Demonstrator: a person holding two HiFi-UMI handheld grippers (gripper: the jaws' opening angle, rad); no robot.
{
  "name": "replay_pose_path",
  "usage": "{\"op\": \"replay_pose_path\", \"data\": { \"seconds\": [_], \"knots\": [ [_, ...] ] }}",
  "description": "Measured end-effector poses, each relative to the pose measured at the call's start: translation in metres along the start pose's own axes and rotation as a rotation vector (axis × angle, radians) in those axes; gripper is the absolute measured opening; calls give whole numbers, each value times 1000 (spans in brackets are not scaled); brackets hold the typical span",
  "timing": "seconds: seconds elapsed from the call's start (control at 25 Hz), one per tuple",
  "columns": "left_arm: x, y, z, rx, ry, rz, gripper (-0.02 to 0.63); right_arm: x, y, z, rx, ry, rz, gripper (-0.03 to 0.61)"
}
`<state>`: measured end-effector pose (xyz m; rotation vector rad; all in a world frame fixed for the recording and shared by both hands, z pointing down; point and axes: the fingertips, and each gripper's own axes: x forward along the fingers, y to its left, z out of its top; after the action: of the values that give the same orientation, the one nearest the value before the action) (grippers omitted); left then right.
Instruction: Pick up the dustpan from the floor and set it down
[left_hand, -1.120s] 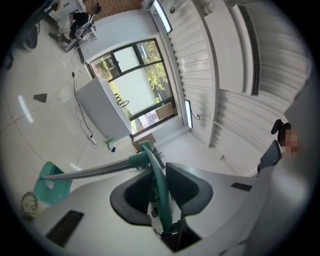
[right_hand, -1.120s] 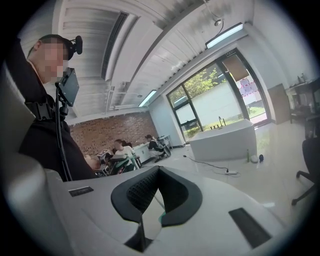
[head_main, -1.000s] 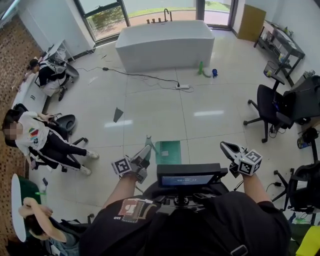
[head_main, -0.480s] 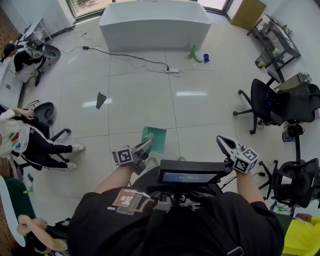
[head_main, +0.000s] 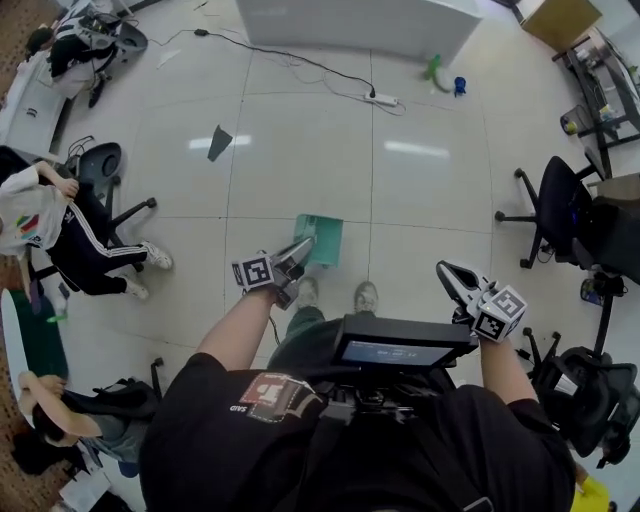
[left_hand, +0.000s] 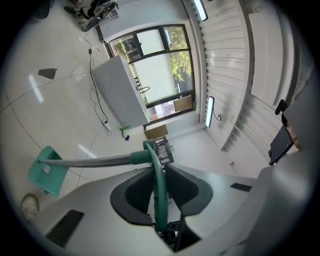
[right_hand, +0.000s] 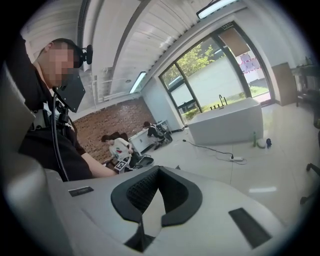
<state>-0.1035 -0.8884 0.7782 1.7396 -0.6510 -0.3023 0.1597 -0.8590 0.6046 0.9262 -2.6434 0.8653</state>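
The green dustpan (head_main: 321, 238) hangs low over the tiled floor, just ahead of the person's shoes. In the left gripper view its pan (left_hand: 47, 170) sits at the end of a grey pole (left_hand: 90, 161). The green loop handle (left_hand: 158, 195) runs straight between the jaws. My left gripper (head_main: 296, 257) (left_hand: 160, 172) is shut on that handle. Off to the right, my right gripper (head_main: 447, 272) (right_hand: 159, 172) is held apart from the dustpan. Its pads meet at the tips with nothing between them.
Two shoes (head_main: 366, 296) stand below the dustpan. A black office chair (head_main: 555, 205) is at the right and another chair (head_main: 100, 165) beside a seated person (head_main: 60, 235) at the left. A power strip (head_main: 385, 99), a dark scrap (head_main: 219, 142) and a white tub (head_main: 350, 20) lie farther off.
Both grippers have come down and the dustpan has sunk with the left one toward the floor. The view has tipped downward, so the shoes now show and the tub has slid to the top edge.
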Motion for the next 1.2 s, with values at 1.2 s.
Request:
{"op": "replay_pose_path", "data": {
  "seconds": [1.2],
  "knots": [
    [86,182,-15,0,174,322,186,25,-108,-36,35,43,-17,23]
  ]
}}
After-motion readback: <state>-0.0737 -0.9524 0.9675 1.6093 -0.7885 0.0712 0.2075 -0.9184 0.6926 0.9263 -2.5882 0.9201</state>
